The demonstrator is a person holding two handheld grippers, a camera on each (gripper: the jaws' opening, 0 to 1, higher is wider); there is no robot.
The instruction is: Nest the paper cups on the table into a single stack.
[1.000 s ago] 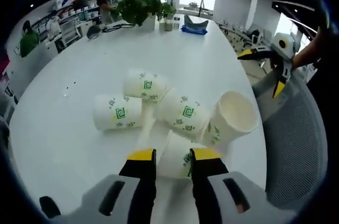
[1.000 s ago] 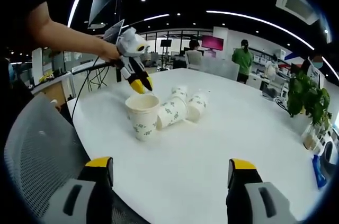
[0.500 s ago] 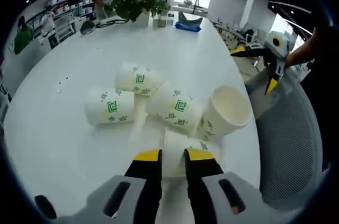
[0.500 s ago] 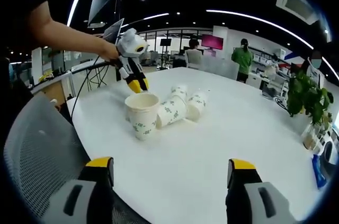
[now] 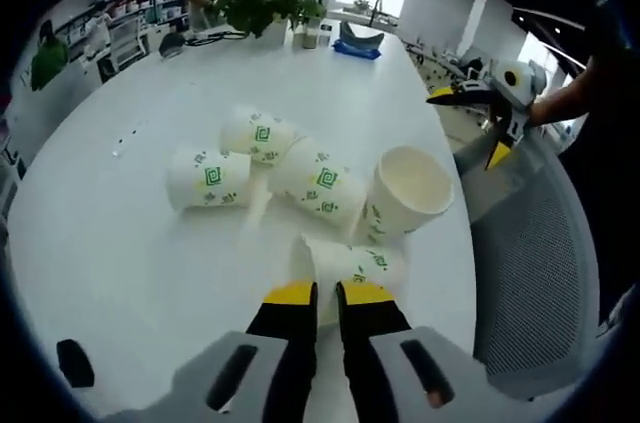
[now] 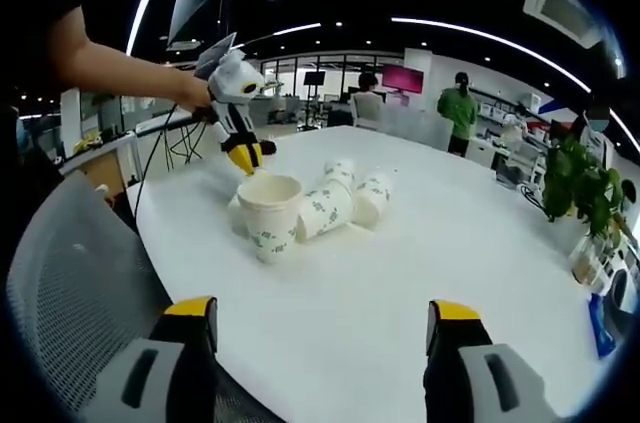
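Left gripper (image 5: 326,294) jaws clench a fallen cup (image 5: 352,261) at the tabletop's (image 5: 120,263) six o'clock edge; right gripper (image 6: 318,321) hangs released. Best lift gently, rim-first toward the upright cup (image 5: 405,191) at one o'clock.

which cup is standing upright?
The cup with its open mouth showing, at the right end of the cluster, nearest the chair. The other four lie on their sides.

upright cup (image 5: 408,193) right of three lying cups (image 5: 268,165) | nearest cup (image 5: 350,265) before them
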